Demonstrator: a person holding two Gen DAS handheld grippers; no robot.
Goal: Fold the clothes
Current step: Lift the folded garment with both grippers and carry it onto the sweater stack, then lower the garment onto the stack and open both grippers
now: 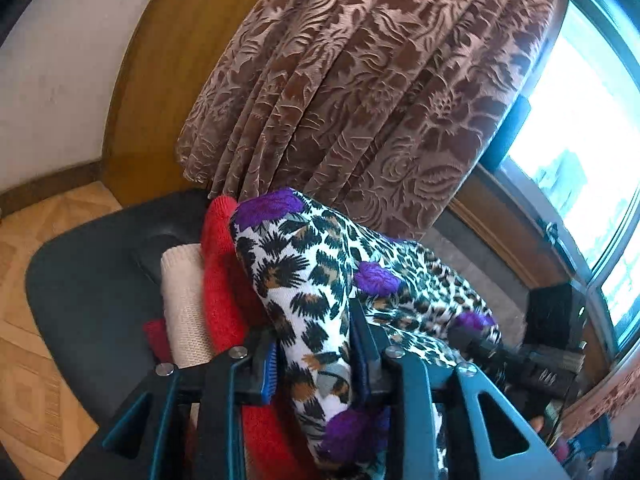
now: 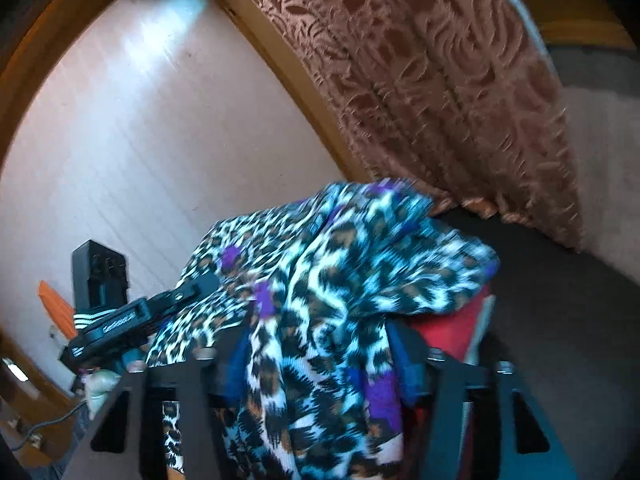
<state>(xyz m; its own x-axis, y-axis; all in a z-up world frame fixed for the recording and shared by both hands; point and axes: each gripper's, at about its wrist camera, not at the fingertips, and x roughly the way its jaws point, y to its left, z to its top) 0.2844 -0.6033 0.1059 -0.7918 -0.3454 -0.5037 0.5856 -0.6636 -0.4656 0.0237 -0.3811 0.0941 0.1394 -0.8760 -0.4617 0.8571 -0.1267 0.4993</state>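
Both tongs are clamped on the same garment: the left gripper has its fingers closed on a bunched fold of the leopard-print cloth, and the right gripper pinches another gathered part of it between its fingers. Behind hangs a brown patterned curtain. Below the cloth lies a black chair holding a red sweater and, beside it, a cream knit.

A leopard-print garment with purple flowers is hanging bunched and crumpled – draping over a red sweater and a folded cream knit.
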